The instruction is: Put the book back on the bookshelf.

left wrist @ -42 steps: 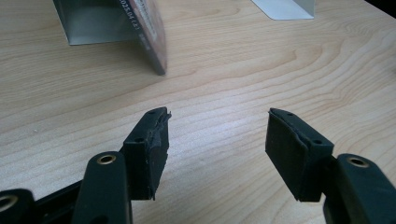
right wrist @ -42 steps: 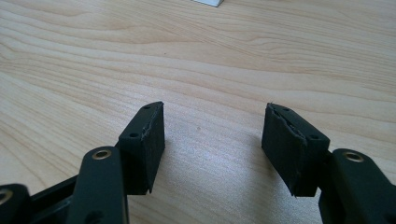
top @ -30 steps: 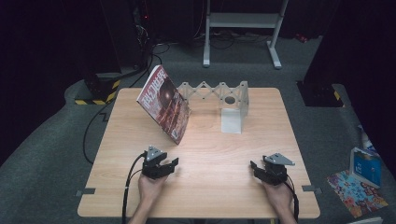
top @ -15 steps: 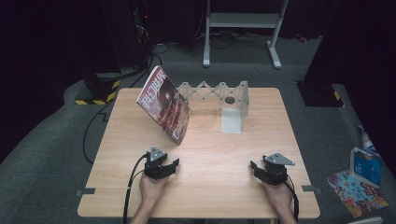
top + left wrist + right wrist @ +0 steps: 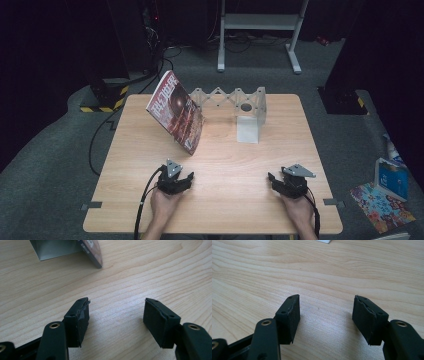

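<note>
A red-covered magazine (image 5: 176, 110) leans tilted against a white metal rack (image 5: 240, 102) with a zigzag back, at the far middle of the wooden table (image 5: 220, 150). My left gripper (image 5: 181, 181) rests low on the table near the front left, open, nothing between its jaws. In the left gripper view the left gripper (image 5: 116, 312) faces the magazine's lower corner (image 5: 96, 255) and the rack's base (image 5: 55, 248). My right gripper (image 5: 274, 181) lies at the front right, open and empty; the right gripper (image 5: 326, 308) has bare wood ahead of it.
A white stand's legs (image 5: 260, 30) rise on the floor behind the table. Black cables (image 5: 100, 135) trail off the left side. A blue box (image 5: 391, 177) and a colourful booklet (image 5: 382, 206) lie on the floor at the right.
The left gripper has shifted slightly; the right gripper, magazine and rack are as before.
</note>
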